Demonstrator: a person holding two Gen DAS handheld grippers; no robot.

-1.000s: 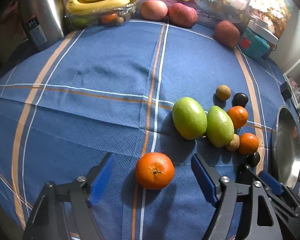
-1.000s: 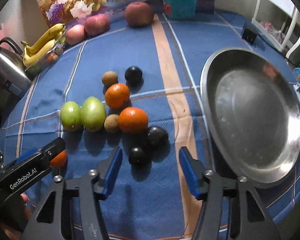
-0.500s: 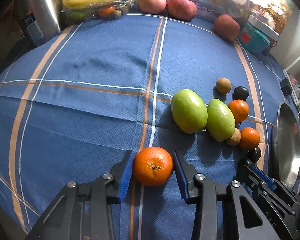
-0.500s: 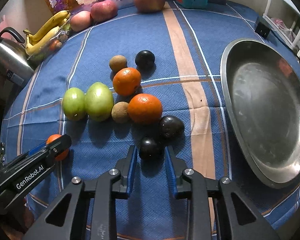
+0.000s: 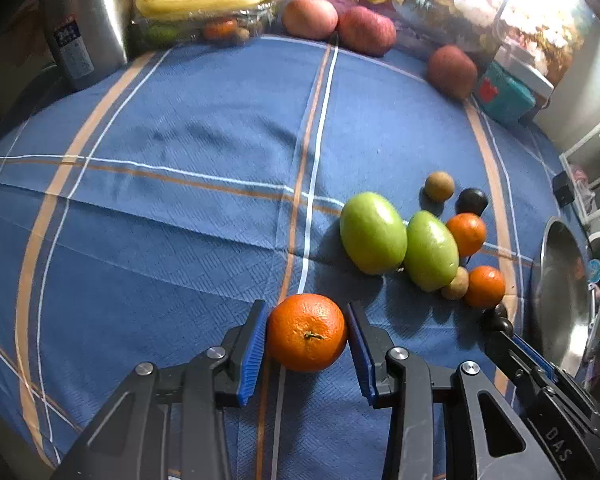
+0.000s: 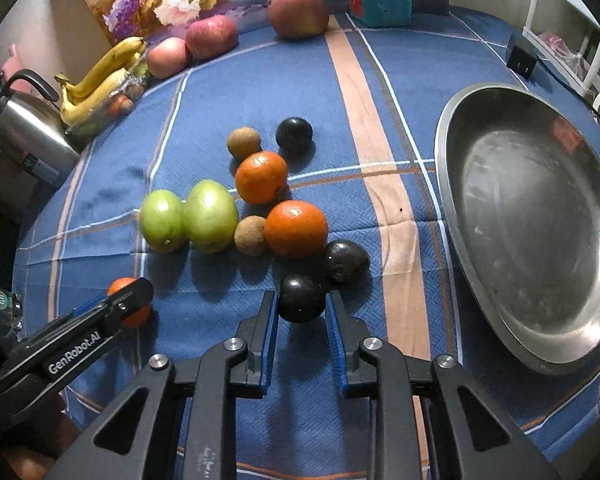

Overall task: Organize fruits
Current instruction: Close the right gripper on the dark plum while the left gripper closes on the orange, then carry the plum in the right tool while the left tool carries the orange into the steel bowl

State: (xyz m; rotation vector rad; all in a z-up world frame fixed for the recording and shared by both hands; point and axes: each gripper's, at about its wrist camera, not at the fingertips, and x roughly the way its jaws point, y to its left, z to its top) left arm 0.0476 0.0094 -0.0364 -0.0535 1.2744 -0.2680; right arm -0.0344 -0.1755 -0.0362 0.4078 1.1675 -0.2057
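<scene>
Both tongs grip fruit: left gripper (image 5: 307,334) clamps the round orange tangerine (image 5: 306,332), right gripper (image 6: 302,306) the dark plum (image 6: 301,297), near the table's front edge. Shiny steel basin (image 6: 452,216) empty; sorting seems barely begun.

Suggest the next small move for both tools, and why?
Probably lift both straight up. The left tool is shut on the orange and the right tool on the dark plum, both still on the tablecloth; the metal bowl sits empty.

Orange mandarin (image 5: 306,332), stem scar facing the camera, on blue cloth. Glossy dark plum (image 6: 301,297) beside a second plum (image 6: 346,261)
</scene>
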